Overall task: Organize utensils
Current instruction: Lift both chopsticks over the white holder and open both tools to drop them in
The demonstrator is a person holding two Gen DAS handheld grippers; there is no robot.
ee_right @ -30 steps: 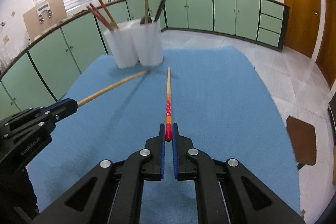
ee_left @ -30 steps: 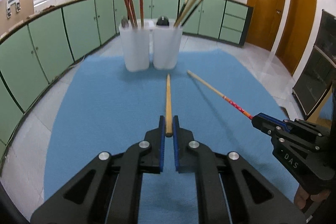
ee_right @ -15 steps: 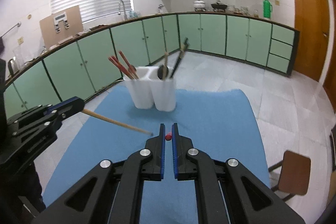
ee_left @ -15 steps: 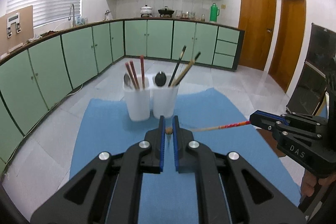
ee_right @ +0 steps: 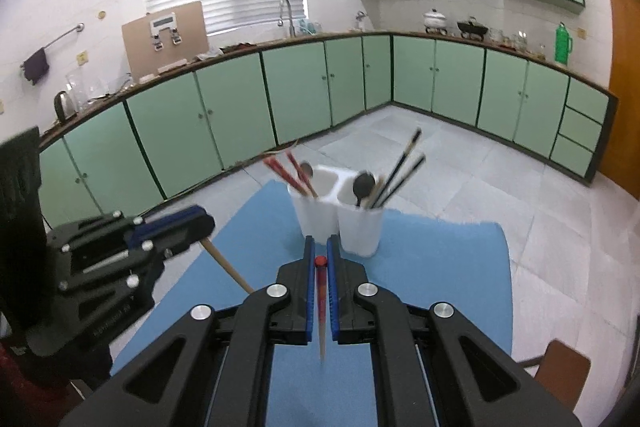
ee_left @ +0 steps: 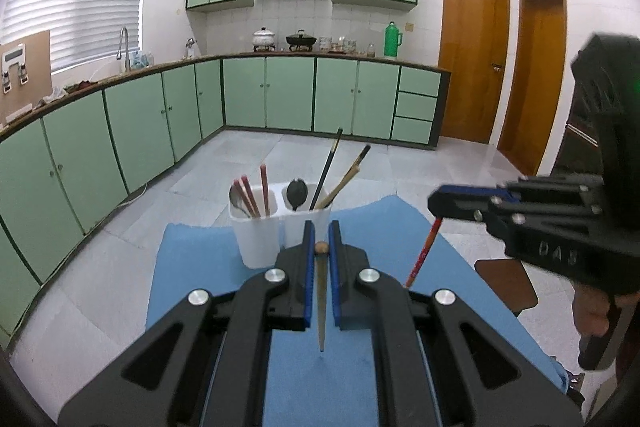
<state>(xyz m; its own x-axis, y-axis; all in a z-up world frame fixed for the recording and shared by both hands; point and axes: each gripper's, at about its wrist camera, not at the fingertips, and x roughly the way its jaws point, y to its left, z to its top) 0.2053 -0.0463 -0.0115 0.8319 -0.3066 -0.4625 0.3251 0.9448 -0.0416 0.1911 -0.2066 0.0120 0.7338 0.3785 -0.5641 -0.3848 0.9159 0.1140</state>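
My left gripper (ee_left: 321,247) is shut on the thick end of a plain wooden chopstick (ee_left: 321,303), which hangs tip down over the blue mat (ee_left: 200,267). My right gripper (ee_right: 320,261) is shut on the red end of a red-patterned chopstick (ee_right: 321,311), also tip down. Each gripper shows in the other's view: the right one (ee_left: 440,203) with the red chopstick (ee_left: 424,253), the left one (ee_right: 196,227) with the wooden chopstick (ee_right: 226,263). A white two-cup holder (ee_left: 276,223), also in the right wrist view (ee_right: 340,219), holds red chopsticks and a spoon in one cup, a dark spoon and dark chopsticks in the other.
The blue mat (ee_right: 440,267) covers the table, with its edges close on both sides. A brown stool (ee_left: 508,285) stands off the right edge. Green kitchen cabinets (ee_left: 120,139) line the room behind.
Both grippers have lifted their chopsticks off the mat and swung them from lying flat to hanging tip down. Both views have tilted up toward the room.
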